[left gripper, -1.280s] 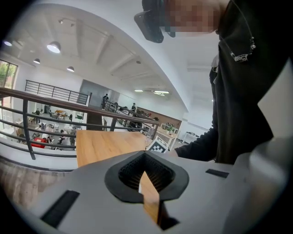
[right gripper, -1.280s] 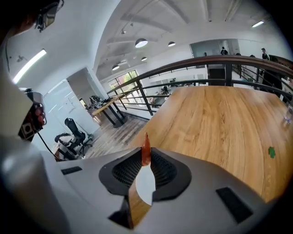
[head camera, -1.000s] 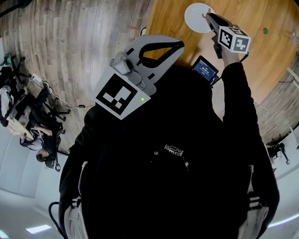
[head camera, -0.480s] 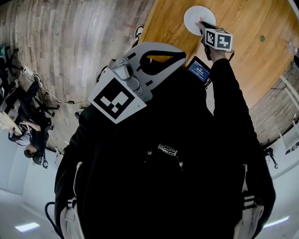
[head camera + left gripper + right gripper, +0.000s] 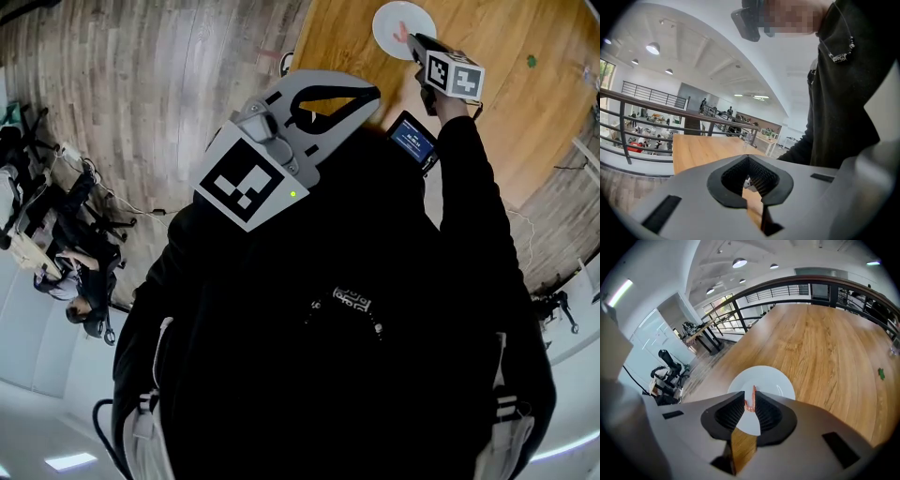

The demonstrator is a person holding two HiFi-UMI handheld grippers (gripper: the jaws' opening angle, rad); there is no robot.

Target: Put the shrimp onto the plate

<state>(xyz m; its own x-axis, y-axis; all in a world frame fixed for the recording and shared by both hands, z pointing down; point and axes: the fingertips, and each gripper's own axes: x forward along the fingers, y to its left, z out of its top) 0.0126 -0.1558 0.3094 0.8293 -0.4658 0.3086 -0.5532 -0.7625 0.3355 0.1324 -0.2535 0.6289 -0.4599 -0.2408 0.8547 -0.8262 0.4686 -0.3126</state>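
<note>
- The right tool (image 5: 750, 392) is pinched on the shrimp (image 5: 751, 399); its two jaws stand close together with the thin pink-orange body caught between their tips and one end poking out past them
- The shrimp hangs over the white plate (image 5: 774, 380), towards the plate's near side; whether it touches the plate I cannot tell
- The plate sits on the wooden bench (image 5: 825, 348), close to the bench edge, with wooden floor beyond that edge
- A small green thing (image 5: 881, 373) lies on the bench well apart from the plate, off to the right
- From the head view, the right arm in a black sleeve (image 5: 473, 197) reaches out to the plate, and the marker cube (image 5: 457, 75) on the right tool faces up
- The left tool (image 5: 747, 155) has its jaws brought together with nothing gripped; only a narrow slit shows below the tips
- It is held up near the person's dark chest, well away from the plate, looking along the bench towards a dark railing (image 5: 656, 110)
</note>
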